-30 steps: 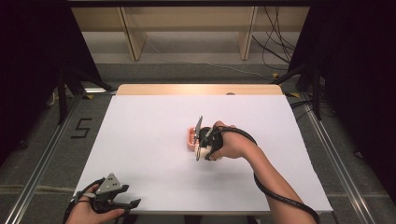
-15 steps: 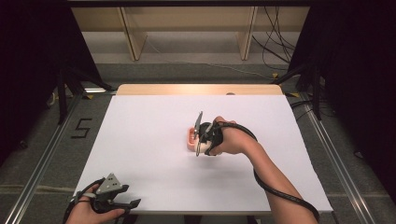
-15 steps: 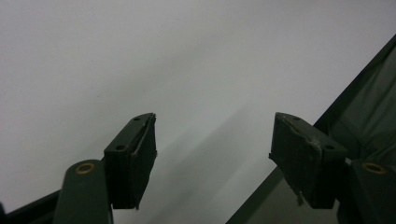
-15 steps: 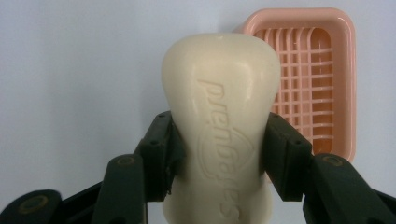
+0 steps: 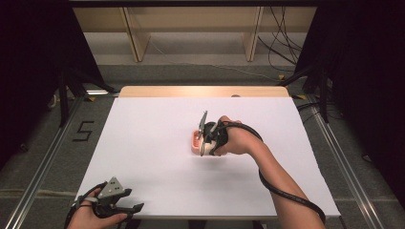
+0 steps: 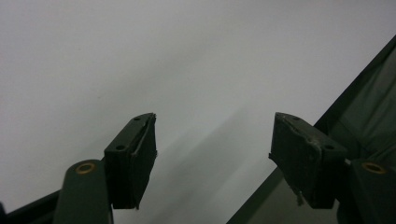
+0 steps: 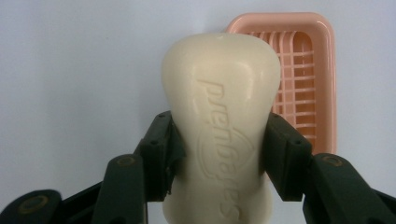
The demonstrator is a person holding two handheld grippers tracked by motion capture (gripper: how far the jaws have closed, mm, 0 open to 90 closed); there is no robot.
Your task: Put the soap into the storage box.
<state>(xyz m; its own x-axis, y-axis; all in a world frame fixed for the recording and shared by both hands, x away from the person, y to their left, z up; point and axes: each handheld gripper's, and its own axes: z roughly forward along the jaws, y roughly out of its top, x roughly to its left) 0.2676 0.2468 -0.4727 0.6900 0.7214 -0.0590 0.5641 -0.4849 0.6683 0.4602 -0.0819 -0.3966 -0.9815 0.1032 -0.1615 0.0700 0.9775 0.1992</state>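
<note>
Table (image 5: pixel 143 157): broad white top, bare around the work. Right gripper (image 7: pixel 219 140) sat over its middle, jaws clamped across the waist of a bar of soap (image 7: pixel 219 116). Left gripper (image 6: pixel 212 140) was released, jaws wide with nothing between them, low at the near table edge, well apart from the work.

Soap dish (image 7: pixel 322 79): pink plastic, rounded rim, slatted grid floor. It lay just beyond and to the side of the right gripper's tips, partly behind the bar.

Judged step: setting the bar into the dish. To do it well, shift sideways until the bar sits square over the grid, lower flat, then let go.

Bar: cream, waisted, rounded ends, embossed lettering on its face, smooth, likely slippery.
</note>
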